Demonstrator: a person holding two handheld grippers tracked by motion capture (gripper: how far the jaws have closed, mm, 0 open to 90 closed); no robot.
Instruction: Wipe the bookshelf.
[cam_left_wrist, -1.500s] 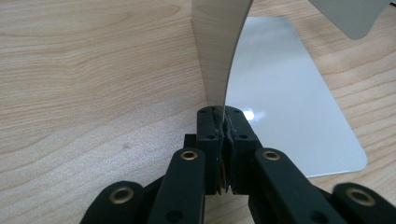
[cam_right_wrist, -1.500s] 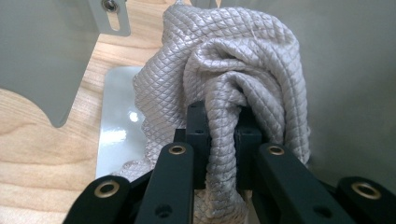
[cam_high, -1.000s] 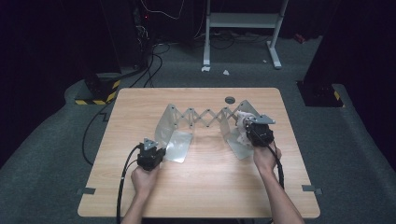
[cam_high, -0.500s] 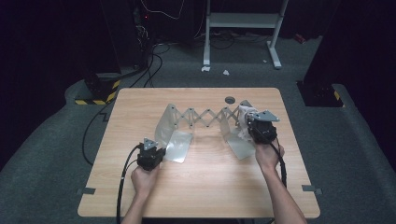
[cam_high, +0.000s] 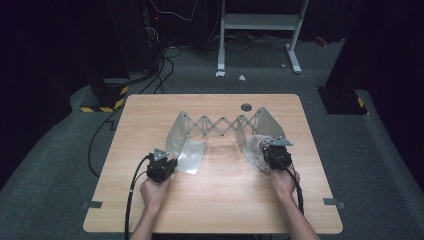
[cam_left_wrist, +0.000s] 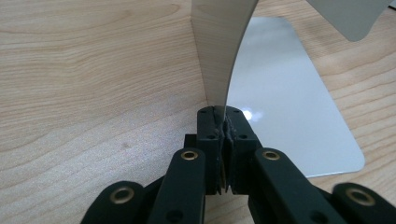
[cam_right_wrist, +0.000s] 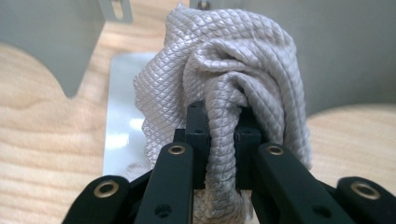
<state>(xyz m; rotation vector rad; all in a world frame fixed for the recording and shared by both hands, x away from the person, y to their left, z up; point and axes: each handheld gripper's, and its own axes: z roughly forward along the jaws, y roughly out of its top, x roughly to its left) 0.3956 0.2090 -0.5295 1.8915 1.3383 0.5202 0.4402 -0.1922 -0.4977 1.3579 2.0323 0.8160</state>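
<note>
While both hands rest on the table (cam_high: 210, 210):
Left gripper (cam_left_wrist: 223, 122): clenched on the thin edge of the metal rack's (cam_high: 220, 127) left end panel (cam_left_wrist: 219, 51).
Right gripper (cam_right_wrist: 224, 122): grasping a bunched grey cloth (cam_right_wrist: 233, 65), pressed against the right end panel (cam_high: 260, 135).
Rack: stretched open across the table's middle, between the two grippers.

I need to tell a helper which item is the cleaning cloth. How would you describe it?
On the wooden table stands a metal folding rack. At its right end plate, the right tongs pinch a bunched grey cloth: soft, with a quilted diamond texture, unlike the smooth shiny metal around it.
</note>
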